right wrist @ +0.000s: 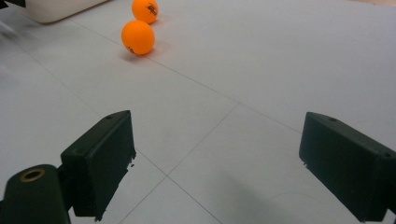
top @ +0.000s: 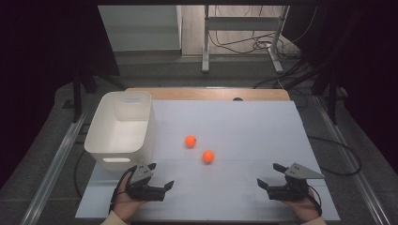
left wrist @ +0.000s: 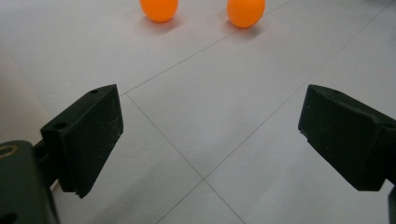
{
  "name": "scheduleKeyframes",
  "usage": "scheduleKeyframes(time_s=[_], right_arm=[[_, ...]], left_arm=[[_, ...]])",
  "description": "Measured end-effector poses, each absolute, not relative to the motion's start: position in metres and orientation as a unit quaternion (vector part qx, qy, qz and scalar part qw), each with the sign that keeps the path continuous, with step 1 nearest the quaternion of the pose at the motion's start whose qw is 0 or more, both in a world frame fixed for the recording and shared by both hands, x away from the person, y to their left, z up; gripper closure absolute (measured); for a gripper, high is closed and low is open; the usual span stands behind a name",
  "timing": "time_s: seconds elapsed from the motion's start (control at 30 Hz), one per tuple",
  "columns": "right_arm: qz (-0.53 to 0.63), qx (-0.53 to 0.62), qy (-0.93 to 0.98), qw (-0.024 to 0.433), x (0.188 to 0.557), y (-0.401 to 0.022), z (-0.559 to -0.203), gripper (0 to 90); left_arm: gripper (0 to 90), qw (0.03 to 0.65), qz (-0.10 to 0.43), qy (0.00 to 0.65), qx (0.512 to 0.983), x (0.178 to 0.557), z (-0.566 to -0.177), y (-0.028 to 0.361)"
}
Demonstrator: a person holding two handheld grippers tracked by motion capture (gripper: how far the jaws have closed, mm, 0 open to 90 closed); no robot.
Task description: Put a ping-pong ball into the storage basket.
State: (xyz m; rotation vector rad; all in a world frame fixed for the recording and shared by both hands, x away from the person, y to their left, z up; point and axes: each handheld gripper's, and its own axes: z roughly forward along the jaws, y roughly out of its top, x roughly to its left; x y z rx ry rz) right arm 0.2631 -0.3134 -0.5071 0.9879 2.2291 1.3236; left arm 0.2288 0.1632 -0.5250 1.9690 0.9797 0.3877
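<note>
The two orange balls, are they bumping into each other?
Apart. In the high view, white table shows between the farther orange ball and the nearer orange ball; the left gripper view shows the same gap.

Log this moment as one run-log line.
left hand-held gripper: open, empty | right hand-held gripper: open, empty | two orange balls: on white mat, apart, untouched | white bin: far-left, empty

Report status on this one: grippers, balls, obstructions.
Left hand-held gripper open, right hand-held gripper open, both empty. Two orange balls loose mid-table. White bin left. Nothing between.
</note>
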Motion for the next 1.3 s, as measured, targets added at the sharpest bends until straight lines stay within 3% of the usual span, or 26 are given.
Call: scheduleKeyframes(time_s=[1.3], right_arm=[[0.456,0.341,0.800,0.190,0.261,-0.310,-0.509,12.5]], left_arm=[[8.6,0.454,0.155,0.384,0.789,0.228,-0.507,0.158]])
